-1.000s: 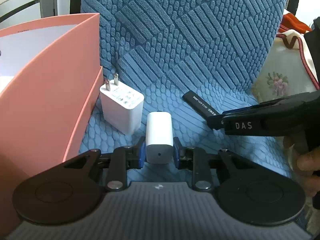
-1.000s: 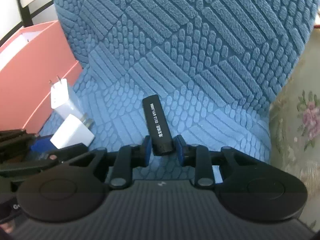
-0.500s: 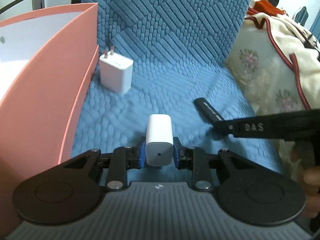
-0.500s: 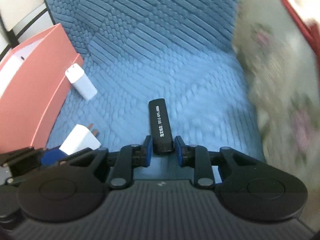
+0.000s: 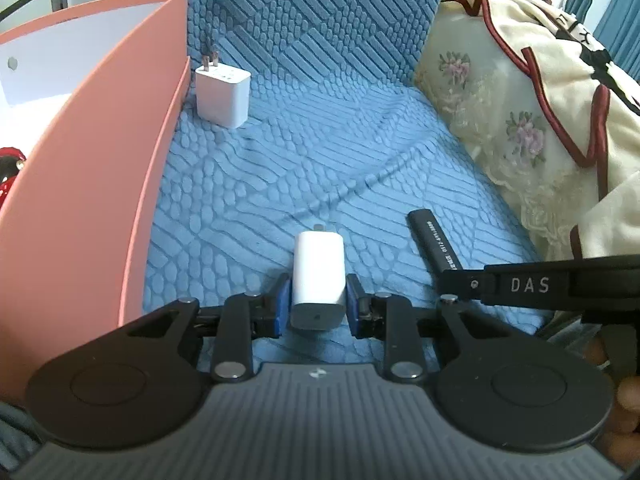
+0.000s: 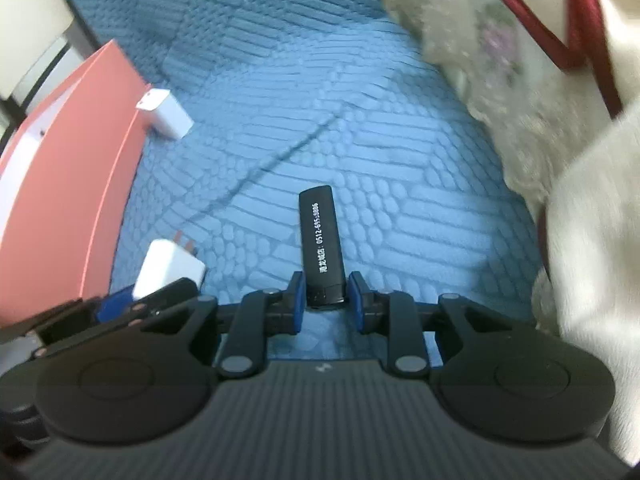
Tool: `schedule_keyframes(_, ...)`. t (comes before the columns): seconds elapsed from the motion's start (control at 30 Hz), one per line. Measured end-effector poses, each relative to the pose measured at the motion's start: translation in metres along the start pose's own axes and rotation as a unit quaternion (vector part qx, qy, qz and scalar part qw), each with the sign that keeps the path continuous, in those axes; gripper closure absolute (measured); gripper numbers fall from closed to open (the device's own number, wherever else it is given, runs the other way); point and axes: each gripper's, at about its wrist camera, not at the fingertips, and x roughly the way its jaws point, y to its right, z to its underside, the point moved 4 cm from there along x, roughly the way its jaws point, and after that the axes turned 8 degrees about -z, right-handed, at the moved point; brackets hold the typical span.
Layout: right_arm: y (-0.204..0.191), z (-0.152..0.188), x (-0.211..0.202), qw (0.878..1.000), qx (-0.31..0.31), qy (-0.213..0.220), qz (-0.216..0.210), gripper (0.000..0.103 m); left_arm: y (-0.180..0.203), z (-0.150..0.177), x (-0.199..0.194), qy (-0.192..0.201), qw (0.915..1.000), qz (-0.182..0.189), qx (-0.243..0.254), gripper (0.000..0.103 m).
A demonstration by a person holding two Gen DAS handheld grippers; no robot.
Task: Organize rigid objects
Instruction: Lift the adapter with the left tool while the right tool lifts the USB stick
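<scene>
The surface is a soft blue cover (image 5: 340,152) with a bumpy pattern of little stripes and scales. It lies flat below and climbs up behind like the back of a seat. A long crease runs across it.

On the left stands a pink box (image 5: 100,184) with a white inside — its tall wall rises right from the blue cover. A bigger white charger (image 5: 222,94) stands on the cover just beside the pink box, with its two metal prongs pointing up.

On the right lies a cream cloth (image 5: 516,120) with small flowers, a lace edge and dark red trim. It rests against the edge of the blue cover. Far up in the corner there is a bit of blue curtain (image 5: 624,20).

The left tongs (image 5: 318,306) hold a small white charger (image 5: 319,276) tight between their blue pads, above the cover. Its prongs point away from the camera.

The right tongs (image 6: 328,300) are nearly closed on a black stick (image 6: 322,240) with white numbers printed along it. The stick points forward over the blue cover, close to the small white charger. A bit of a hand (image 5: 628,396) shows by the right tongs.
</scene>
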Motion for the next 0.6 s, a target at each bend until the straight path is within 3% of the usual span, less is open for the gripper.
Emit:
schedule_keyframes(0.33, -0.002, -0.014, 0.013, 0.999, -0.026, 0.031, -0.019, 0.066, -0.001, -0.001, 0.000, 0.002, 0.9999, 0.011, 0.011, 0.067)
schedule_keyframes(0.5, -0.021, -0.008, 0.020, 0.992, -0.116, 0.030, 0.028, 0.071, -0.002, 0.001, 0.001, 0.005, 0.9998, 0.019, 0.010, 0.067)
schedule_keyframes(0.53, -0.021, -0.007, 0.020, 0.992, -0.121, 0.032, 0.033, 0.077, -0.002, 0.001, 0.001, 0.006, 0.9997, 0.020, 0.009, 0.067)
schedule_keyframes(0.6, -0.017, -0.009, 0.018, 0.993, -0.106, 0.035, 0.026, 0.077, -0.001, 0.001, 0.003, 0.008, 0.9997, 0.018, 0.011, 0.067)
